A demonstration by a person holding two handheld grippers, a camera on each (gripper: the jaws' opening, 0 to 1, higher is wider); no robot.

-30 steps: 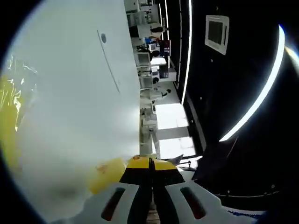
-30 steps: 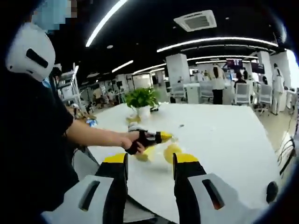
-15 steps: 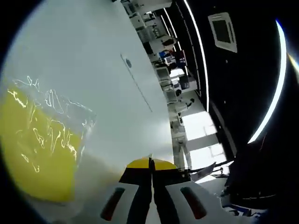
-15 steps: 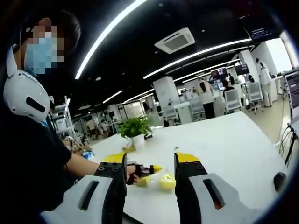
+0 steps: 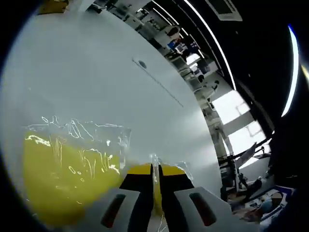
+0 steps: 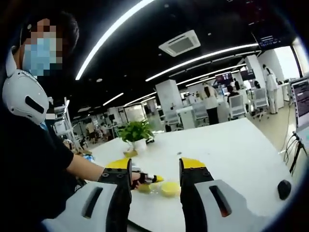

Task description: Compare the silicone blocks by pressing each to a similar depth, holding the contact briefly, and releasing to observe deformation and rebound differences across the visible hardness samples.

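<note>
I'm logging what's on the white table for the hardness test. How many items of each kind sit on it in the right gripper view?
Yellow silicone blocks in clear wrap: 2
Green potted plant in a white pot: 1
Small black round object near the table edge: 1
Total: 4

Bright ceiling strip lights (image 6: 116, 31), dark ceiling, fisheye-warped edges, slight blur.
</note>
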